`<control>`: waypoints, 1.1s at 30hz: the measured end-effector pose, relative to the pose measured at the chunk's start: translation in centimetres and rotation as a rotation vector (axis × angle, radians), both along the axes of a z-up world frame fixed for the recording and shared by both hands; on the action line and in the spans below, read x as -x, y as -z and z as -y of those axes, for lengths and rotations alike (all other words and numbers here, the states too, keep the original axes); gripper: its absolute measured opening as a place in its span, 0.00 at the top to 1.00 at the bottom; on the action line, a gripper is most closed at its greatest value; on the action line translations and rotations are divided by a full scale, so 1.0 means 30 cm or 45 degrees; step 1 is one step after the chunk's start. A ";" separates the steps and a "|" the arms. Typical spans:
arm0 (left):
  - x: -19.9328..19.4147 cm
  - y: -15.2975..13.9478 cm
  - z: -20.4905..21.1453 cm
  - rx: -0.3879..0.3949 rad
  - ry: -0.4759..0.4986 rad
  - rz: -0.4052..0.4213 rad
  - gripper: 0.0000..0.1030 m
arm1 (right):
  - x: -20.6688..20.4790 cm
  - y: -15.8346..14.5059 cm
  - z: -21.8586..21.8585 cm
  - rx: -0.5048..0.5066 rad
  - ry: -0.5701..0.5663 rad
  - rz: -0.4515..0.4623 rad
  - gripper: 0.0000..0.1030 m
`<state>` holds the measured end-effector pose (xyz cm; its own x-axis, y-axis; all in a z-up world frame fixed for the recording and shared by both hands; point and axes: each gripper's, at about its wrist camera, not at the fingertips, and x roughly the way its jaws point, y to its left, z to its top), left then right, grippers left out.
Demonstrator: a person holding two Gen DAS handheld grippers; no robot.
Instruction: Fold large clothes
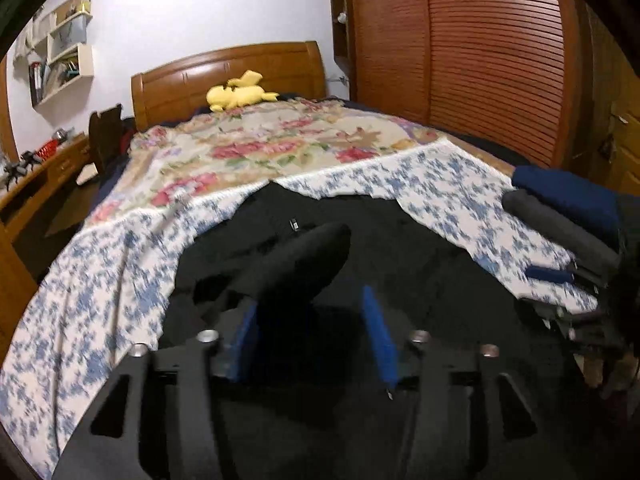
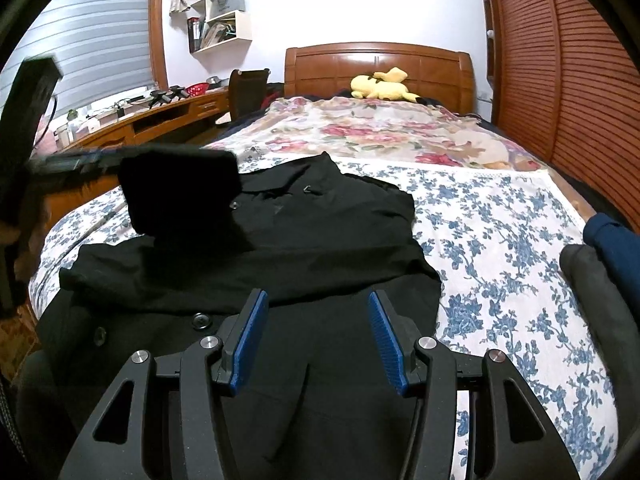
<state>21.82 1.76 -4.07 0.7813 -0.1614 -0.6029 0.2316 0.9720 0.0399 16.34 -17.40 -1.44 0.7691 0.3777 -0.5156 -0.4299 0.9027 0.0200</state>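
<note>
A black coat (image 2: 304, 220) lies spread on the bed, its buttons (image 2: 200, 322) near the front edge. One black sleeve (image 1: 304, 256) stands lifted over the coat, passing between the blue pads (image 1: 378, 340) of my left gripper (image 1: 310, 308). The sleeve lies against the left pad only, and the jaws stand apart. In the right wrist view the same sleeve cuff (image 2: 180, 192) hangs by the blurred left gripper (image 2: 76, 162). My right gripper (image 2: 318, 320) hovers open over the coat's lower part, with nothing between its pads.
The blue-flowered sheet (image 2: 500, 248) covers the near bed, a rose-patterned blanket (image 2: 380, 132) the far half. Folded navy (image 2: 612, 240) and grey (image 2: 592, 280) clothes sit at the right edge. A yellow plush toy (image 2: 380, 84) lies by the headboard. A desk (image 2: 160, 120) stands left, slatted wardrobe doors (image 2: 580, 80) right.
</note>
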 end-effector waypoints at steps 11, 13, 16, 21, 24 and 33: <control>0.149 0.086 -0.050 0.026 0.006 -0.013 0.26 | -0.018 0.004 -0.046 0.019 -0.038 -0.013 0.47; 0.155 0.095 -0.058 -0.011 -0.007 -0.007 0.26 | -0.022 0.006 -0.054 0.023 -0.045 -0.016 0.47; 0.142 0.104 -0.084 -0.027 -0.034 -0.010 0.26 | -0.024 0.014 -0.060 0.032 -0.056 -0.020 0.47; 0.093 0.129 -0.116 -0.027 -0.067 -0.027 0.27 | -0.034 0.019 -0.055 0.040 -0.063 -0.026 0.47; 0.057 0.156 -0.130 -0.005 -0.079 -0.054 0.26 | -0.039 0.021 -0.056 0.039 -0.068 -0.035 0.47; -0.080 0.272 -0.136 0.031 -0.135 -0.223 0.27 | -0.025 0.015 -0.055 0.045 -0.066 -0.029 0.42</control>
